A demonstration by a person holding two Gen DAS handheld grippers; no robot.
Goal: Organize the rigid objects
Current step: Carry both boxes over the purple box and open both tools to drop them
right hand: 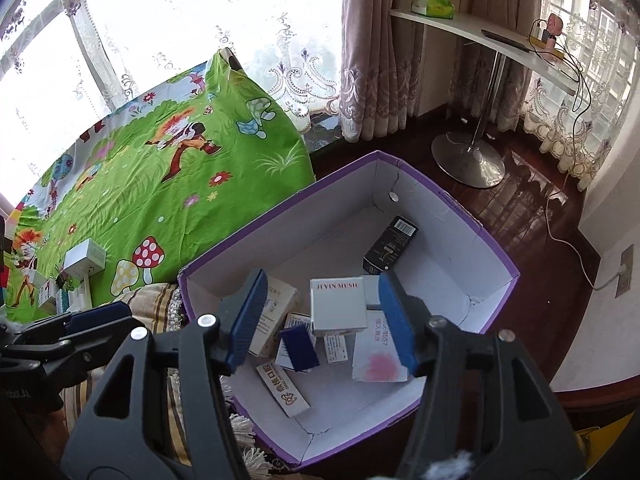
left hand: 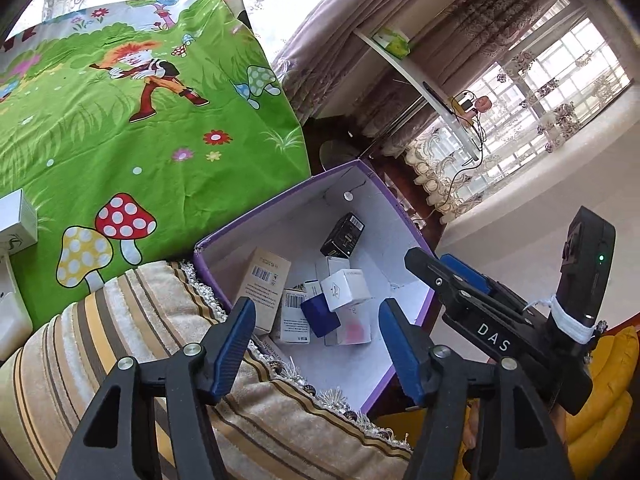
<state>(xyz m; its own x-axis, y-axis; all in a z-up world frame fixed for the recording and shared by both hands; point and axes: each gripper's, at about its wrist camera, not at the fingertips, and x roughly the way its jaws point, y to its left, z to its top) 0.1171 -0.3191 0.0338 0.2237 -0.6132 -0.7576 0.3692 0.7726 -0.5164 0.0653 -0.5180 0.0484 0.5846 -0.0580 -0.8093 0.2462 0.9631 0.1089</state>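
A purple cardboard box [left hand: 276, 205] [right hand: 328, 216] with a white inside sits below both grippers. Several small boxes lie in it: a black one [left hand: 343, 235] [right hand: 390, 246], a tan one [left hand: 262, 288], a dark blue one [left hand: 320, 316] [right hand: 300, 348] and a white cube [left hand: 346, 290]. My left gripper [left hand: 316, 308] hangs open over the pile with nothing pressed between its pads. My right gripper [right hand: 323, 280] is open too. A white "JIYINMUSIC" box [right hand: 338, 306] shows between its fingers, clear of both pads. Each gripper appears in the other's view [left hand: 432, 264] [right hand: 100, 316].
A green cartoon cloth [left hand: 120, 140] [right hand: 160, 184] lies to the left with a few white boxes [right hand: 84, 260] [left hand: 16, 224] on it. A striped tasselled cushion [left hand: 120, 320] borders the purple box. A round metal table base [right hand: 468, 160] stands on dark floor beyond.
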